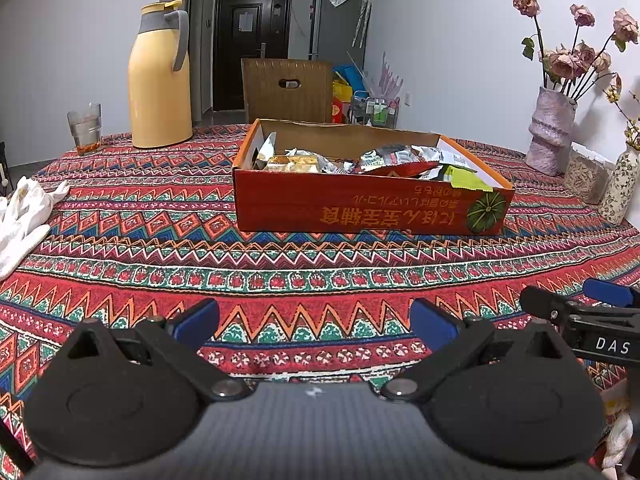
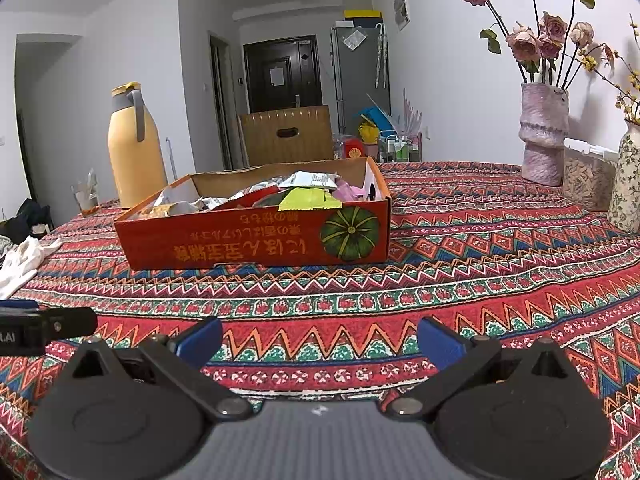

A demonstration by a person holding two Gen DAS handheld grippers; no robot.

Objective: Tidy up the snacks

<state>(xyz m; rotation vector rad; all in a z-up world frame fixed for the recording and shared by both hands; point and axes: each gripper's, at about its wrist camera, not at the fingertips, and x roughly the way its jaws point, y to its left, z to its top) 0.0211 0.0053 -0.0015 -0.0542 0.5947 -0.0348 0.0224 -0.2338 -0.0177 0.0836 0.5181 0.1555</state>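
Observation:
A red cardboard box [image 1: 360, 210] with a green pumpkin picture stands on the patterned tablecloth, in the middle of the table; it also shows in the right wrist view [image 2: 256, 240]. It holds several snack packets [image 1: 372, 160], among them a yellow-green one [image 2: 308, 198]. My left gripper [image 1: 314, 320] is open and empty, low over the cloth, well short of the box. My right gripper [image 2: 320, 340] is open and empty, beside the left one. The right gripper's tip shows in the left wrist view [image 1: 580, 304].
A yellow thermos jug [image 1: 160, 80] and a glass [image 1: 86, 128] stand at the back left. White cloth gloves [image 1: 24, 216] lie at the left edge. A pink vase of dried roses [image 1: 552, 132], a clear container [image 1: 586, 178] and a floral vase [image 1: 620, 188] stand at the right.

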